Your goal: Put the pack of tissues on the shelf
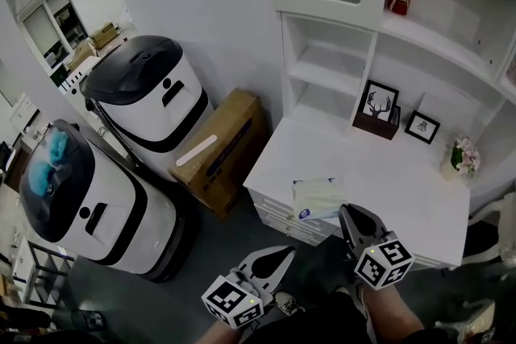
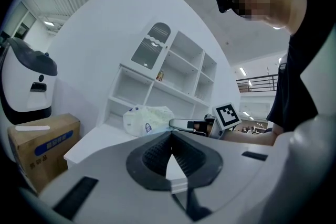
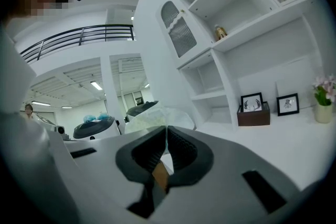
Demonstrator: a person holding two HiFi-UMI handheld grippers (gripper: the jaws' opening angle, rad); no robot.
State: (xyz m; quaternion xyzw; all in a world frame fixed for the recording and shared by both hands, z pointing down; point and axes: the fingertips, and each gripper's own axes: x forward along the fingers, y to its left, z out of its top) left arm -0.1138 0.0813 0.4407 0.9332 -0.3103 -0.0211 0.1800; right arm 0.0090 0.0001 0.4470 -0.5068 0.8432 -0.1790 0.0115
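- The pack of tissues [image 1: 317,198] lies flat on the desk [image 1: 395,181], near its front edge, below the shelf [image 1: 330,64].
- The right hand-held gripper [image 1: 346,211] has its jaws together, tips at the pack's near edge. Whether any wrapper is pinched isn't clear.
- The left hand-held gripper [image 1: 288,252] is closed on nothing, off the desk.
- The pack looks light, squishy and slick-wrapped, so grab across the body, not the film.

The white desktop [image 1: 387,177] carries a pack of tissues [image 1: 318,198] at its front, a deer picture [image 1: 378,110], a small frame [image 1: 422,127] and flowers [image 1: 463,155].
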